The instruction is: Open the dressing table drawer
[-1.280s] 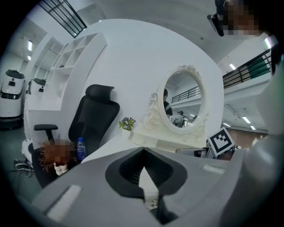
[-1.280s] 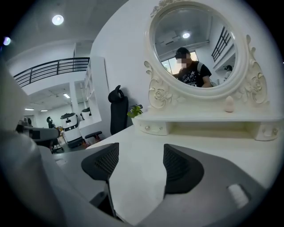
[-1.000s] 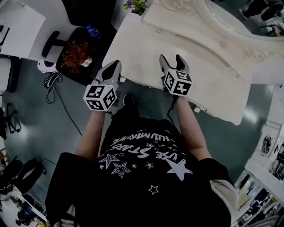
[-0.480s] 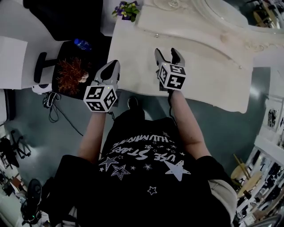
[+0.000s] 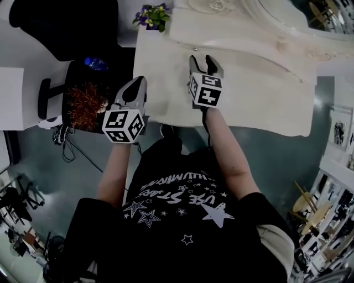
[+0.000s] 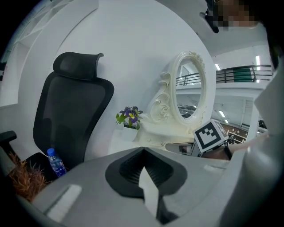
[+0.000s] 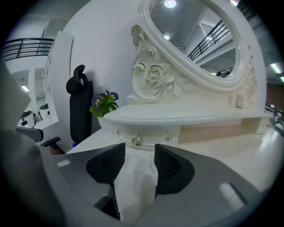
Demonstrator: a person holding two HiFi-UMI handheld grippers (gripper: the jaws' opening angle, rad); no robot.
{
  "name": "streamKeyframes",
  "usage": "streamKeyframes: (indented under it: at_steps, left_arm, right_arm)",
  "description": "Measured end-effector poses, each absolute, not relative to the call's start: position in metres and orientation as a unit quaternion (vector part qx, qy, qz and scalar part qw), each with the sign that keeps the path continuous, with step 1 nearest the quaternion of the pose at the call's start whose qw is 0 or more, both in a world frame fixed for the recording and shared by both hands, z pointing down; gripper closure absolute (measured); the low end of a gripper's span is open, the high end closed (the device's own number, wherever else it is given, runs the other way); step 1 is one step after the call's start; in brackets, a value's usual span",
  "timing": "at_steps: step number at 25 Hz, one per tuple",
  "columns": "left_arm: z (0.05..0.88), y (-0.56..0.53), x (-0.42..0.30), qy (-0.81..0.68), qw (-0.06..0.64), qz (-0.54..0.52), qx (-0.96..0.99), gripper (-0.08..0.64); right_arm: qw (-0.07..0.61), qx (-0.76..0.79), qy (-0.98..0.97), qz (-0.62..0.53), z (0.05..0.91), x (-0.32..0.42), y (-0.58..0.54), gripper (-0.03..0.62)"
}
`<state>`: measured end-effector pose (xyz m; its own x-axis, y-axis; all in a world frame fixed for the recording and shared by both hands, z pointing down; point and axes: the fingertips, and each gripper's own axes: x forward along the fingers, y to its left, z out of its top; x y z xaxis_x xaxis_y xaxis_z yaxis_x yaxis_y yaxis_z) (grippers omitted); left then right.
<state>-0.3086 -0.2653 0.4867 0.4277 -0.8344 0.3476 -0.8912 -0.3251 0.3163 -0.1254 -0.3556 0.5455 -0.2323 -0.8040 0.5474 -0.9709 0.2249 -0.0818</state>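
Observation:
The white dressing table (image 5: 260, 83) carries a small shut drawer (image 7: 146, 136) under its mirror shelf, with a round metal knob (image 7: 137, 140) at the middle of its front. My right gripper (image 7: 138, 156) is open over the tabletop. Its two dark pads (image 7: 108, 165) point at the knob and stop just short of it, with nothing between them. In the head view the right gripper (image 5: 202, 58) reaches over the table near the knob (image 5: 194, 48). My left gripper (image 5: 138, 84) hangs off the table's left front edge. Its jaws (image 6: 143, 153) are shut on nothing.
An oval mirror (image 7: 195, 40) in a carved frame stands behind the drawer. A pot of purple flowers (image 5: 152, 14) sits on the table's far left corner. Left of the table is a black office chair (image 6: 71, 111) holding a water bottle (image 6: 55, 162) and a reddish tuft (image 5: 86, 102).
My right gripper has moved forward over the tabletop, closer to the drawer knob. The left gripper has stayed about where it was, off the table's edge.

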Motion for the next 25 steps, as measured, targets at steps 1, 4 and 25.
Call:
streamKeyframes:
  at_steps: [1, 4, 25]
  left_arm:
    - [0.488, -0.267, -0.309, -0.529, 0.236, 0.062, 0.813, 0.560]
    - [0.493, -0.271, -0.308, -0.524, 0.240, 0.063, 0.815, 0.560]
    - [0.502, -0.271, -0.308, -0.515, 0.249, 0.065, 0.818, 0.560]
  right_arm:
    - [0.201, 0.588, -0.755, 0.209, 0.547, -0.127, -0.358, 0.359]
    - [0.205, 0.590, -0.754, 0.204, 0.551, -0.131, -0.367, 0.374]
    - [0.231, 0.591, -0.748, 0.195, 0.562, -0.140, -0.386, 0.471]
